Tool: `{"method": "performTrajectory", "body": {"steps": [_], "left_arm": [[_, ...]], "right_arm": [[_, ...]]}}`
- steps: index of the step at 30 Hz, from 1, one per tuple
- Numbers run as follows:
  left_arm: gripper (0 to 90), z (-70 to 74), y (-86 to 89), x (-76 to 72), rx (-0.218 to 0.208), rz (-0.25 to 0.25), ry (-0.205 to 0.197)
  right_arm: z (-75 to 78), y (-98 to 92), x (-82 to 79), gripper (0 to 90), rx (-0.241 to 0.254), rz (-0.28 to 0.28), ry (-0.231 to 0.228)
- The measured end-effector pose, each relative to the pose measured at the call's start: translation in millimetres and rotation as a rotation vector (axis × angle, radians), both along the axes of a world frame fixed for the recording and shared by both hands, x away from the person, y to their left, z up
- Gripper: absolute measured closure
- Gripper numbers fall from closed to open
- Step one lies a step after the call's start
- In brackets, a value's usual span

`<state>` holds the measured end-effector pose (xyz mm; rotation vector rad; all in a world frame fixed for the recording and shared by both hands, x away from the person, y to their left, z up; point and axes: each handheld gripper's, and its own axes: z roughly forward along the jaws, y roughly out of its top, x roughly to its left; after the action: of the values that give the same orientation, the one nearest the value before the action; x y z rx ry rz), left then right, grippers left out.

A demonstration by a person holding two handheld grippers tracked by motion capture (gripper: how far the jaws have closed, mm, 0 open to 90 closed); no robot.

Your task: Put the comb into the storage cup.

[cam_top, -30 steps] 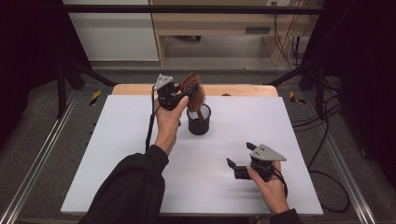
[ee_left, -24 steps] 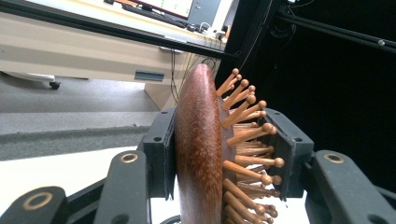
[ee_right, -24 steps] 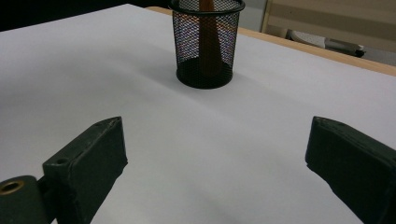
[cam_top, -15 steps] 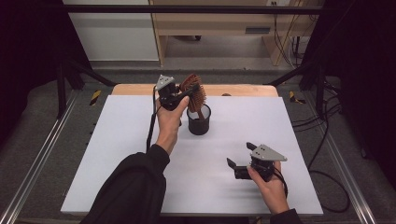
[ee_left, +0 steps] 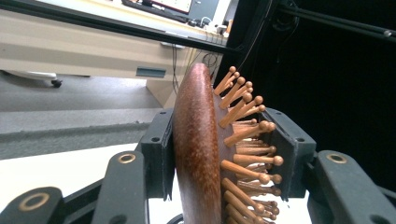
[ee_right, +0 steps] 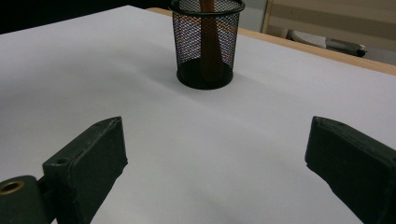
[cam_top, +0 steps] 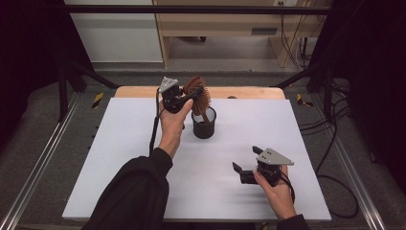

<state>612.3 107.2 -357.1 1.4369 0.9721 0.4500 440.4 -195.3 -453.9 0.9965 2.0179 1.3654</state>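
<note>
A brown wooden hairbrush (cam_top: 200, 92) with peg bristles stands with its handle down in a black mesh cup (cam_top: 204, 125) at the back middle of the white tabletop (cam_top: 115, 158). My left gripper (cam_top: 191, 96) is shut on the brush head (ee_left: 196, 154): one pad lies on its smooth back, the other on the bristle tips. Its jaws have just been opening slightly, with the brush still between them. My right gripper (cam_top: 245, 159) rests near the front right, open and empty. In the right gripper view, that gripper (ee_right: 215, 149) faces the cup (ee_right: 206, 44), which stands well ahead with the brush handle (ee_right: 208, 56) inside.
A wooden strip (cam_top: 249, 92) edges the table's far side. Cables (cam_top: 335, 143) trail along the floor on the right. Metal rails (cam_top: 33, 177) run beside the table on the left. A desk (cam_top: 215, 24) stands beyond the far edge.
</note>
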Motion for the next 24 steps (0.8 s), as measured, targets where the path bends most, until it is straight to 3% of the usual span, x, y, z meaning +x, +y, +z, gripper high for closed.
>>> {"method": "performTrajectory", "body": {"steps": [5,16,24], "left_arm": [[47.1,-1.8,5.8,4.5,0.030,0.002,-0.001],[43.9,-6.3,11.3,11.7,0.038,0.017,0.004],[40.9,-8.0,14.1,13.6,0.074,0.023,-0.008]], "right_arm": [[0.3,0.1,0.3,5.5,0.003,0.002,-0.002],[-0.3,0.2,1.0,5.5,0.003,-0.002,0.001],[-0.8,-0.1,1.3,5.5,0.002,-0.006,0.004]]}}
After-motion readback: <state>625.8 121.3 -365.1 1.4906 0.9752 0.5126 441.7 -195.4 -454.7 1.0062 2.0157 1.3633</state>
